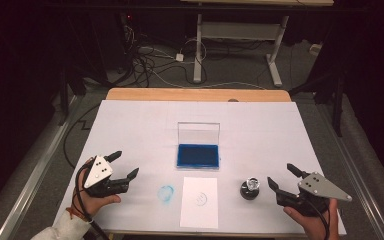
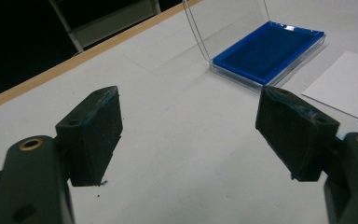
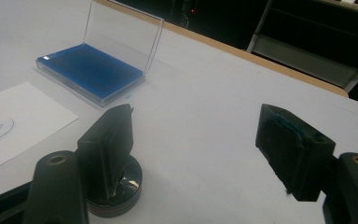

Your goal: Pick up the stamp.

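A blue ink pad (image 1: pixel 198 155) lies at the table's middle in a clear case with its lid standing up. In front of it rests a white paper sheet (image 1: pixel 199 201) with a faint round print. A small round black stamp (image 1: pixel 250 189) with a shiny top stands to the right of the sheet. My right gripper (image 1: pixel 280 174) is open just right of the stamp, apart from it. In the right gripper view the stamp (image 3: pixel 131 183) is partly hidden behind one jaw of that gripper (image 3: pixel 200 149). My left gripper (image 1: pixel 126 163) is open at the front left, nothing between its jaws (image 2: pixel 191 135).
A blue ink smudge (image 1: pixel 166 194) marks the white table cover (image 1: pixel 260 125) left of the sheet. A wooden table edge (image 1: pixel 198 94) runs along the back. Beyond it stand a desk frame (image 1: pixel 240 35) and loose cables on the floor.
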